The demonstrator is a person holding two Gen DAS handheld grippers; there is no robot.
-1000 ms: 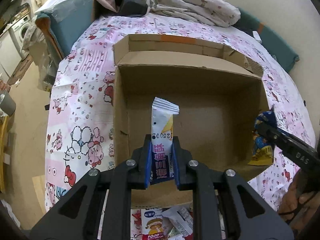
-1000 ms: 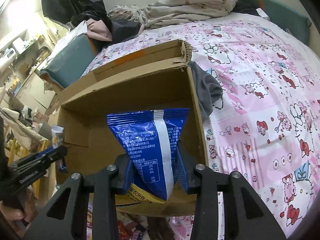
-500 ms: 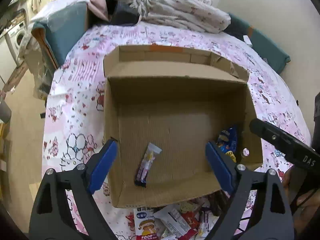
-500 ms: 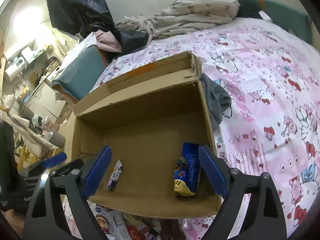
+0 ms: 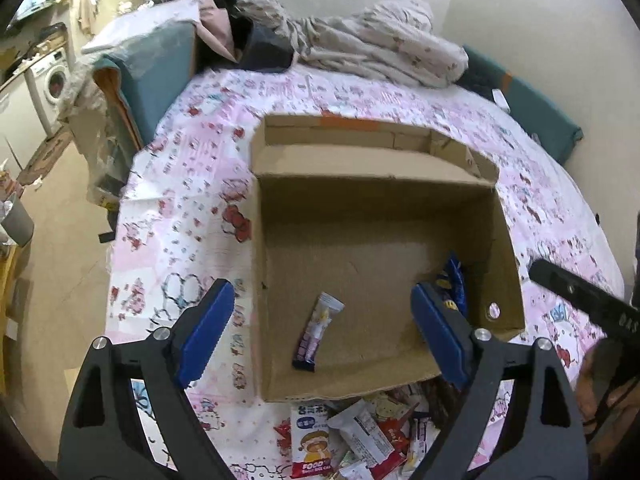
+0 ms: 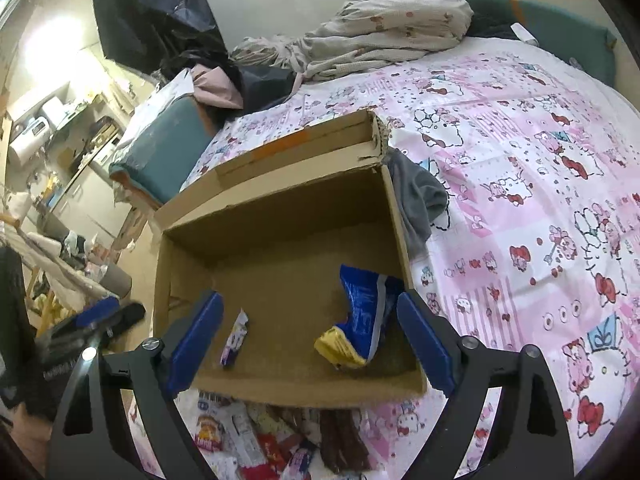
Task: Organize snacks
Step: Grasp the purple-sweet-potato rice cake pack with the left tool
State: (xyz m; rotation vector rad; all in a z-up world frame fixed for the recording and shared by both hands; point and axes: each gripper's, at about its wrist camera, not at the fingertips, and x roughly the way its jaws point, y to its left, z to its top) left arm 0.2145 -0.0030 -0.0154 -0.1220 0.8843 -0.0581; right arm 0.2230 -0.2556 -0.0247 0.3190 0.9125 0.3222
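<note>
Two snacks lie in the box (image 5: 508, 280), a bar (image 5: 318, 330) between the left gripper (image 5: 320, 332)'s wide, empty jaws and a blue bag (image 6: 362, 320) between the right gripper (image 6: 312, 336)'s, while the pile (image 5: 360, 436) below the jaws awaits sorting.

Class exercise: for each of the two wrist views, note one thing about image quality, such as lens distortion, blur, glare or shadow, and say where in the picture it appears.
Left wrist view: fisheye bends the bed edges into curves and darkens the corners; the cardboard box far rim is slightly smeared. Right wrist view: a bright lamp glare washes out the upper left room; the other gripper's tip at left is blurred.
</note>
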